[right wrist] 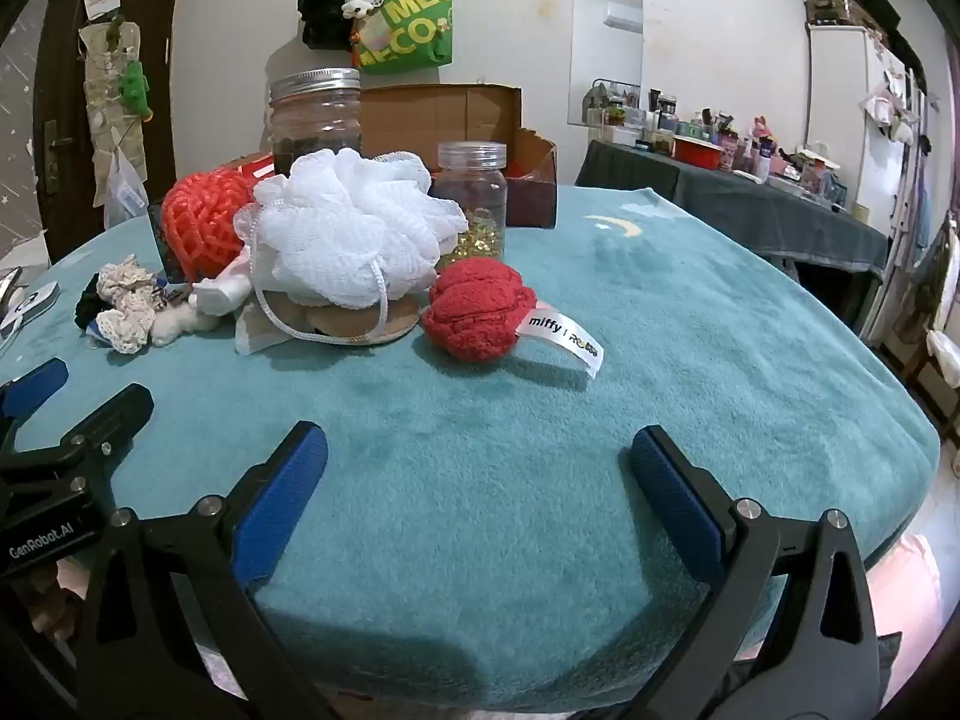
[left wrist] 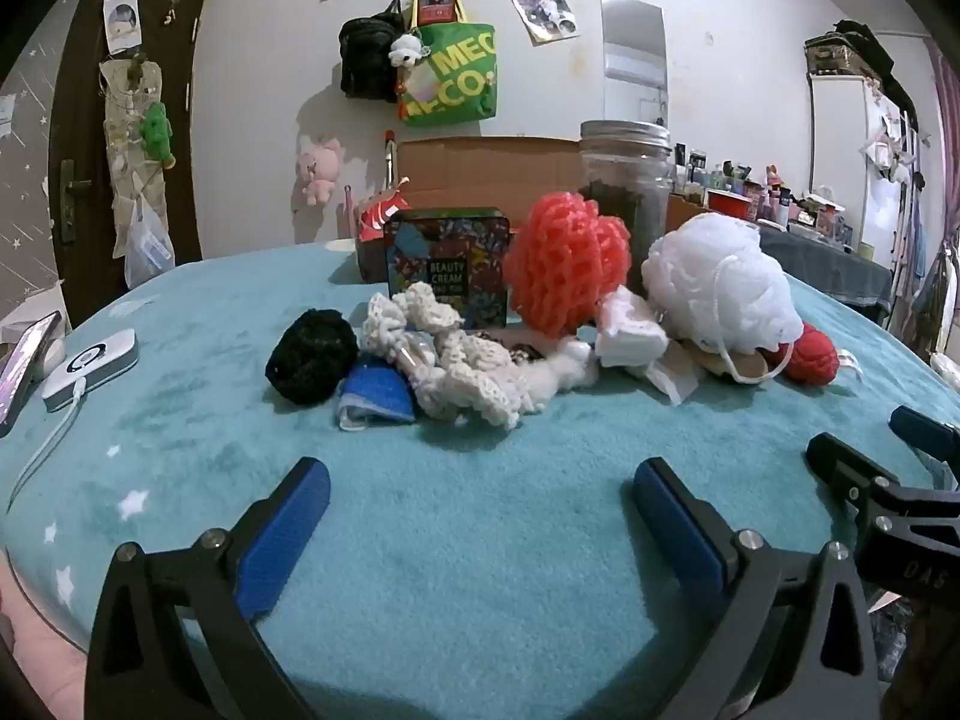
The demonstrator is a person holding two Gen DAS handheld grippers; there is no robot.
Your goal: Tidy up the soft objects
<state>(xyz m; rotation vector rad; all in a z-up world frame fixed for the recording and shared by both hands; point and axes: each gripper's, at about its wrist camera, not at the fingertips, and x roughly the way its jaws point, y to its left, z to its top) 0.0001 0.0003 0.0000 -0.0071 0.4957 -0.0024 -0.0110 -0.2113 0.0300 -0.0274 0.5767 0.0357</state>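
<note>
Two grippers tilt downward over a teal blanket (right wrist: pixel 690 324), side by side. Left gripper (left wrist: pixel 480 498): fingers wide apart, nothing between them, aimed at a pile of soft things, namely a black pom-pom (left wrist: pixel 312 355), white crochet lace (left wrist: pixel 447 354), an orange mesh sponge (left wrist: pixel 567 264) and a white bath pouf (left wrist: pixel 720 285). Right gripper (right wrist: pixel 479 465): fingers likewise spread and empty, facing a red knitted ball (right wrist: pixel 477 309) just beside the pouf.

Home bedroom, lived-in. Evidence: tote bag (left wrist: pixel 450 75) and plush toys hung on the wall, dark wooden door (left wrist: pixel 129 138), teal star-print fleece blanket (left wrist: pixel 480 510) as work surface, side table crowded with cosmetics (right wrist: pixel 708 144) (bottles, jars).
</note>
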